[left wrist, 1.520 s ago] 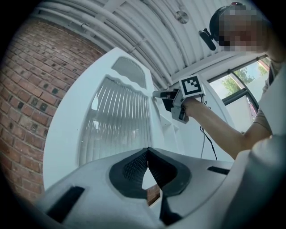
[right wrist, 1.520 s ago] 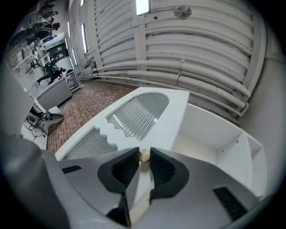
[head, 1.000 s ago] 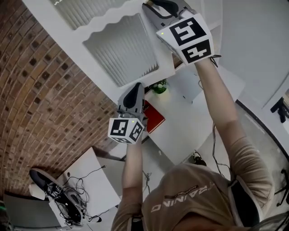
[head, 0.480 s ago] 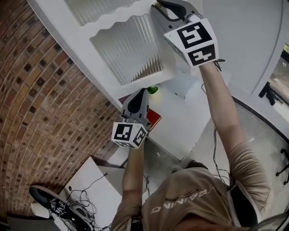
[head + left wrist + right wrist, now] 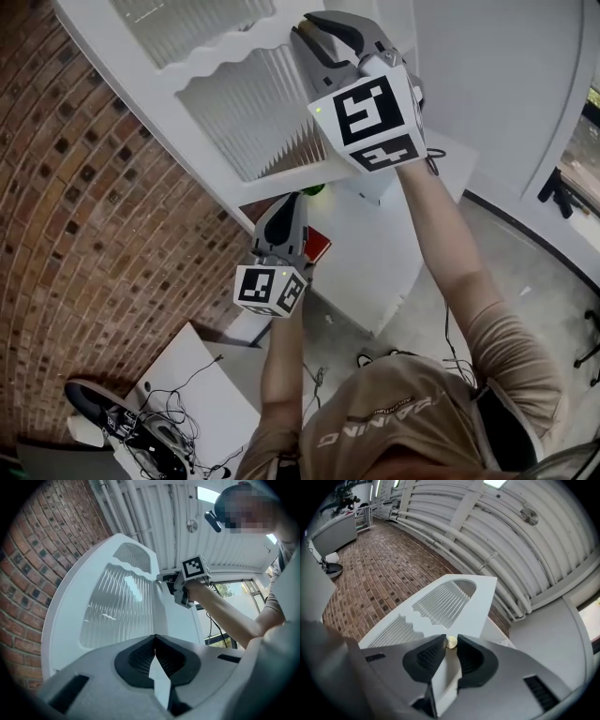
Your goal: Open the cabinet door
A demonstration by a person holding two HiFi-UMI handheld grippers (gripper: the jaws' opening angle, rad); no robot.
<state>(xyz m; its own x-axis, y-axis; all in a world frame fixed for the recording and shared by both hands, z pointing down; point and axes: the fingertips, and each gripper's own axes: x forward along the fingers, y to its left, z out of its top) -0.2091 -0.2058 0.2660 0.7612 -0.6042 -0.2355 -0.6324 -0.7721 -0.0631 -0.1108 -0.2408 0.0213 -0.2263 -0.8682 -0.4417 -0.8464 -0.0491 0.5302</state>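
The white cabinet door (image 5: 253, 103) with ribbed glass panels stands swung partly out from the brick wall. My right gripper (image 5: 321, 26) is high up at the door's free edge. In the right gripper view its jaws (image 5: 450, 641) are shut on the small brass knob (image 5: 451, 642) of the door (image 5: 454, 599). My left gripper (image 5: 287, 201) hangs lower, below the door's bottom edge, shut with nothing in it. The left gripper view shows its pads (image 5: 155, 637) meeting, the door's glass (image 5: 117, 606) just beyond, and the right gripper (image 5: 180, 587) at the door's edge.
A brick wall (image 5: 84, 187) runs along the left. Below the door is a white counter (image 5: 384, 253) with a red object (image 5: 319, 246) and a small green plant (image 5: 314, 189). A low table (image 5: 187, 375) with cables and gear sits near the person's feet.
The right gripper, still on the knob, has moved left and nearer the camera, and the door's edge has come along with it. The left gripper has drifted slightly under the door.
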